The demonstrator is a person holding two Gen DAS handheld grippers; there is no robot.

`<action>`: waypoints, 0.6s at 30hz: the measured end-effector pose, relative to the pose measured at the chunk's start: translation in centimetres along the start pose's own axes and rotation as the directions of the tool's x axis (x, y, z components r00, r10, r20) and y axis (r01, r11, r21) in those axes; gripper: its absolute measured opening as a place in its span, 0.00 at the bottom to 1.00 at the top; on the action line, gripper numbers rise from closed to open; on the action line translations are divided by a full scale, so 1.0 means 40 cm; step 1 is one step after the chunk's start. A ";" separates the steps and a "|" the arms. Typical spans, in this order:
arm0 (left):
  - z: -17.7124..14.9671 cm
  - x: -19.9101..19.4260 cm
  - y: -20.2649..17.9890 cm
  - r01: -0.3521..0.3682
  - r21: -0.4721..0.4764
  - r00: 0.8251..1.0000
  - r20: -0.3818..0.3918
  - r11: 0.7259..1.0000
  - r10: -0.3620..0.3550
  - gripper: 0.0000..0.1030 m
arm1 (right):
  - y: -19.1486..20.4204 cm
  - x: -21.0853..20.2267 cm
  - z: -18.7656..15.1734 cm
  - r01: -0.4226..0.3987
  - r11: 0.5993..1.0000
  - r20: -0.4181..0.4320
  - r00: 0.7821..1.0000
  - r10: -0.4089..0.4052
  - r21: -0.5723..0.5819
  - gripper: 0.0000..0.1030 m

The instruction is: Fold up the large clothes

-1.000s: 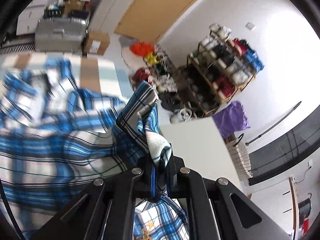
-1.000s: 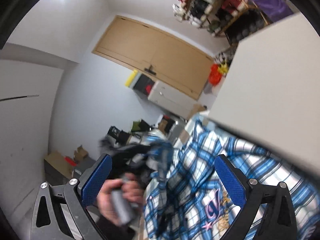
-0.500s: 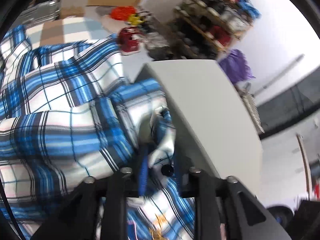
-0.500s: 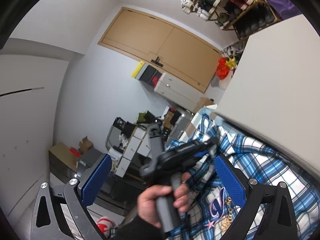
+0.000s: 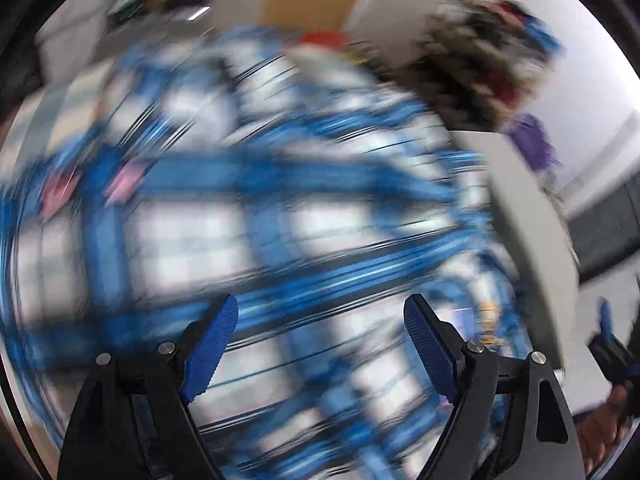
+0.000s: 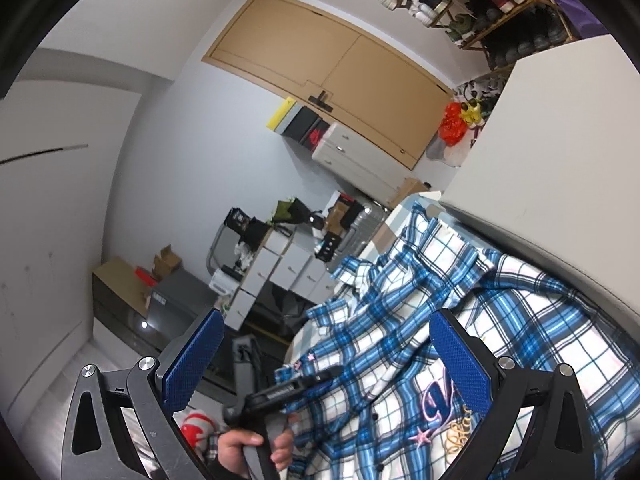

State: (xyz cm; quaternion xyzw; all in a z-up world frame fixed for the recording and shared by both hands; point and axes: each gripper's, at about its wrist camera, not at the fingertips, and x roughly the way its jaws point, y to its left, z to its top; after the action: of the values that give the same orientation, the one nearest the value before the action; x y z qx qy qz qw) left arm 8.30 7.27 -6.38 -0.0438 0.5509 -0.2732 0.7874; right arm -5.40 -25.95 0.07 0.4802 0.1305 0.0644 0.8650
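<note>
On the white table (image 6: 560, 128) the plaid shirt (image 6: 460, 320) lies rumpled, folding barely begun; left gripper (image 5: 320, 344), jaws just spread, and right gripper (image 6: 326, 360) both gape empty.

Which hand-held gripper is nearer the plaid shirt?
Left. The left hand-held gripper hangs open just over the plaid shirt; the right hand-held gripper stands open at its edge.

My left gripper (image 5: 320, 322) is hanging over the blurred blue plaid shirt (image 5: 248, 216), its jaws having just been opening, nothing between them; a white table (image 5: 532, 240) is lying beside it.
</note>
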 end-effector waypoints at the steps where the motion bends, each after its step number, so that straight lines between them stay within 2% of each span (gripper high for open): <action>1: 0.000 0.004 0.023 0.033 -0.044 0.999 -0.007 0.999 -0.033 0.79 | 0.002 0.006 -0.003 0.005 1.000 -0.009 1.000 -0.005 -0.011 1.00; 3: -0.022 0.006 0.059 0.106 -0.108 0.994 0.015 0.988 -0.105 0.79 | 0.005 0.018 -0.006 0.015 0.999 -0.028 0.999 -0.016 -0.029 1.00; 7: -0.036 -0.015 0.038 0.105 -0.116 0.994 0.040 0.988 -0.101 0.79 | 0.008 0.046 -0.014 0.035 0.997 -0.066 0.997 -0.039 -0.062 1.00; 9: -0.045 -0.039 0.020 0.129 -0.084 0.991 0.044 0.988 -0.125 0.79 | 0.007 0.057 -0.019 0.048 0.996 -0.082 0.995 -0.054 -0.079 1.00; 10: -0.052 -0.053 0.012 0.119 -0.060 0.991 0.062 0.991 -0.115 0.79 | 0.008 0.063 -0.022 0.050 0.995 -0.090 0.994 -0.058 -0.085 1.00; 12: -0.060 -0.055 0.024 0.017 -0.040 0.996 0.087 0.999 -0.014 0.79 | 0.008 0.073 -0.026 0.058 0.994 -0.105 0.992 -0.068 -0.097 1.00; 14: -0.072 -0.034 0.050 -0.062 -0.073 0.996 0.053 0.995 0.066 0.79 | 0.007 0.080 -0.031 0.064 0.993 -0.113 0.991 -0.076 -0.102 1.00; 16: -0.086 -0.033 0.074 -0.067 -0.098 0.997 0.041 0.993 0.071 0.79 | 0.004 0.087 -0.035 0.073 0.992 -0.123 0.989 -0.086 -0.103 1.00; 18: -0.111 -0.079 0.054 -0.128 -0.061 0.984 0.114 0.990 0.134 0.79 | 0.002 0.093 -0.041 0.079 0.991 -0.136 0.986 -0.094 -0.110 1.00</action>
State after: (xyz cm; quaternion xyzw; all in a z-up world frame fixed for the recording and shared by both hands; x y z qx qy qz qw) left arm 4.40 11.62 -6.25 -0.0446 0.5123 -0.2028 0.8333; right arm -2.29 -23.69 -1.28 0.4224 0.2084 0.0673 0.8796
